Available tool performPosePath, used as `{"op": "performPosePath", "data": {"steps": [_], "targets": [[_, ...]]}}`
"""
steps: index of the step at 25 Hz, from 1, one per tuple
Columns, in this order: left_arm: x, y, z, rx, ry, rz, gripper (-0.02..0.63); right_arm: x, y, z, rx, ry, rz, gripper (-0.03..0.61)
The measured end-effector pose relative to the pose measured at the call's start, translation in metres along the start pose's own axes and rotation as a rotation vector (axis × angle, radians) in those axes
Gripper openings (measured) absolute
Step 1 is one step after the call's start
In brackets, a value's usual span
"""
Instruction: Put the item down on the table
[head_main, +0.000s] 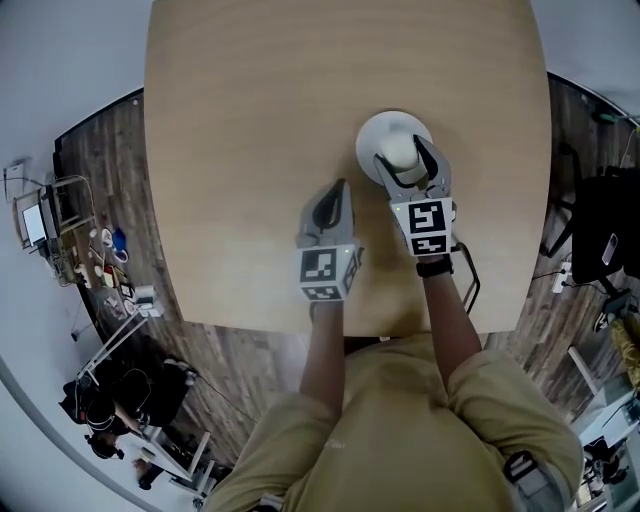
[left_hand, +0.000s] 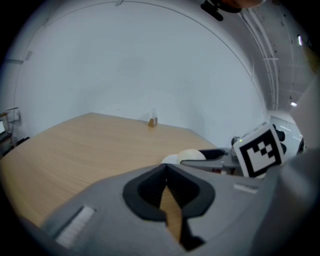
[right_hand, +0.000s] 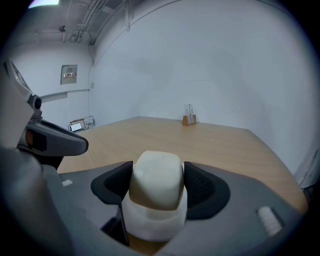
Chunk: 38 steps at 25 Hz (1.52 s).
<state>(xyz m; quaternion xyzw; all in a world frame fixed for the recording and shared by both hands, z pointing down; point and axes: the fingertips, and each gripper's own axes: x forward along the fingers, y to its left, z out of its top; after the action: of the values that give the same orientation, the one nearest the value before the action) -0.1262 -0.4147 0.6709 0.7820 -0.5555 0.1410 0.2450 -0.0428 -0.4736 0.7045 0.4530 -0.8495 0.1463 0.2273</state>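
The item (head_main: 392, 138), a white round piece with a cream knob on top, sits a little toward 3 o'clock from the middle of the table (head_main: 250, 120); the right gripper (head_main: 404, 156) reaches in from 6 o'clock and has its jaws closed on the knob, one pad on each flank, so the wider white base hangs clear below the pads; I cannot tell whether that base touches the wood or hovers just above it. The grip by the knob probably keeps the piece upright for a flat landing. The left gripper (head_main: 338, 188) lies at about 7 o'clock from the item, near but apart, jaws together at the tips and holding nothing; it seems parked out of the way. A small wooden stand (right_hand: 189, 119) stands at 12 o'clock by the far edge.
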Motion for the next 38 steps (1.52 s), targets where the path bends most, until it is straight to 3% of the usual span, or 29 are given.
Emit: {"op": "performPosePath", "data": {"steps": [4, 19, 21, 23, 29, 38], "targets": [[0.007, 0.003, -0.008, 0.001, 0.012, 0.000, 0.002, 0.011, 0.000, -0.008, -0.060, 0.027, -0.003, 0.324], [0.009, -0.002, -0.012, -0.009, 0.011, -0.001, 0.002, 0.030, 0.002, -0.027, -0.133, 0.173, 0.036, 0.327], [0.003, -0.001, -0.008, -0.008, 0.001, 0.003, 0.002, 0.030, 0.005, -0.027, -0.111, 0.188, 0.042, 0.328], [-0.003, -0.002, -0.002, -0.006, -0.014, 0.005, 0.002, 0.025, 0.006, -0.023, -0.086, 0.190, 0.050, 0.382], [-0.032, -0.012, 0.022, 0.002, -0.065, 0.009, 0.002, -0.017, 0.013, 0.003, -0.056, 0.136, 0.042, 0.387], [-0.095, -0.045, 0.052, 0.065, -0.140, -0.002, 0.002, -0.112, 0.037, 0.037, 0.158, -0.032, 0.070, 0.302]]}}
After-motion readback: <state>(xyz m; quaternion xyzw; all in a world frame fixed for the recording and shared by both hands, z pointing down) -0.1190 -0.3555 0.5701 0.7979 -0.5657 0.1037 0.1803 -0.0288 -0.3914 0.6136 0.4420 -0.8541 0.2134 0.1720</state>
